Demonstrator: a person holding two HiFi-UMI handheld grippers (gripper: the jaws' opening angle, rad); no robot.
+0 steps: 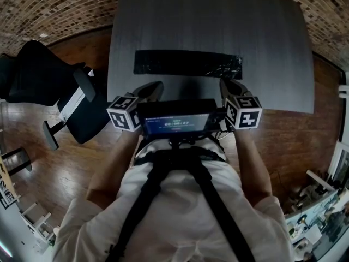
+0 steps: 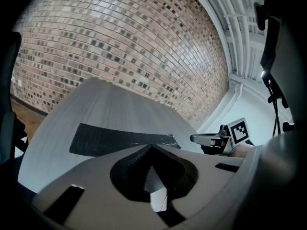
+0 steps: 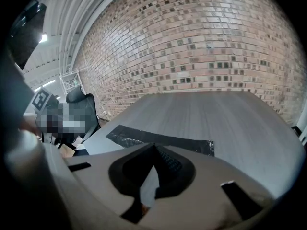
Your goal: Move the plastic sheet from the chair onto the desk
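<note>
The small screen [image 1: 175, 119] near the person's chest shows a glowing row of digits like a timer, too blurred to read surely. The marker cube [image 1: 125, 112] at its left and the marker cube [image 1: 244, 111] at its right bear black-and-white square patterns, not letters.

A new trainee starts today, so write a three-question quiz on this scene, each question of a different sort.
1. True or false: the black plastic sheet lies flat on the desk.
2. Pick one. In the head view, the chair stands at the desk's: A) left side, B) right side, C) far side.
3. Fill in the blank: the left tongs and the right tongs are both ____ and hold nothing.

Key: 1 true; 2 A; 3 shut.
</note>
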